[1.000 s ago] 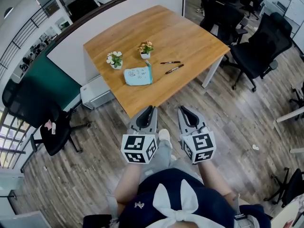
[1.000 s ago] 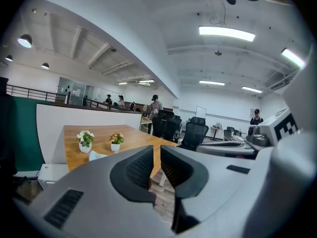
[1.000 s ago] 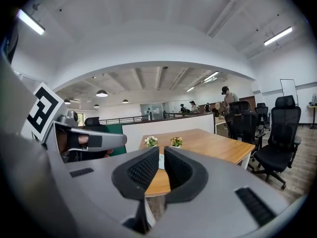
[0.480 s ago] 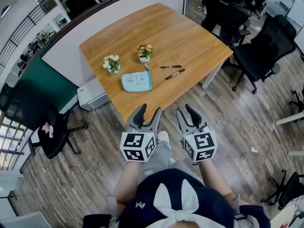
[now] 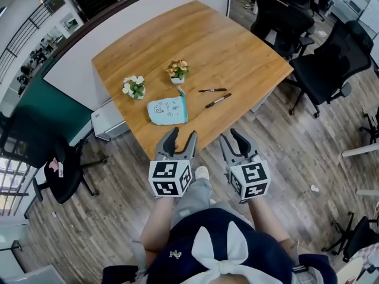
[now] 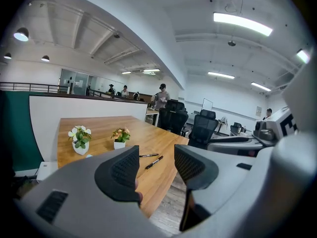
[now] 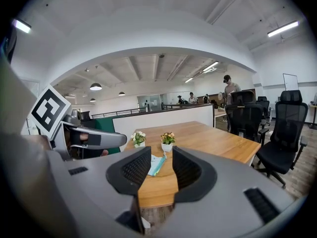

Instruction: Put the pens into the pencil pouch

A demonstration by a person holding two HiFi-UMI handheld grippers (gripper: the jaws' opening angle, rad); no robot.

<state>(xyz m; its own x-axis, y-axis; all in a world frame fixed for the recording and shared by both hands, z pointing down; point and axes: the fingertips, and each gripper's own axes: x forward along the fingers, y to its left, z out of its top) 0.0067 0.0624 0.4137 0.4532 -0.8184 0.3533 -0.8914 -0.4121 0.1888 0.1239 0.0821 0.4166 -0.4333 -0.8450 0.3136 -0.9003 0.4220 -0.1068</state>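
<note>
A light blue pencil pouch (image 5: pixel 167 110) lies flat near the front edge of the wooden table (image 5: pixel 237 46). Right of it lie two black pens, one (image 5: pixel 212 90) farther back and one (image 5: pixel 218 100) nearer. Both grippers hover over the floor just short of the table edge. My left gripper (image 5: pixel 182 136) and right gripper (image 5: pixel 231 138) have just been opening and now stand open with nothing between the jaws. In the left gripper view the pens (image 6: pixel 154 162) show beyond the gripper (image 6: pixel 156 165). The right gripper view has the pouch (image 7: pixel 157 163) behind the gripper (image 7: pixel 162 170).
Two small potted flowers (image 5: pixel 135 87) (image 5: pixel 177 71) stand behind the pouch. Black office chairs (image 5: pixel 328 58) crowd the table's right side, and another chair (image 5: pixel 59 164) is at the left. A white box (image 5: pixel 106 120) sits under the table. A white partition (image 5: pixel 148 7) borders the far edge.
Both grippers were shut a second ago and now stand open. Both have moved forward to the table's front edge, and the table sits closer in view.
</note>
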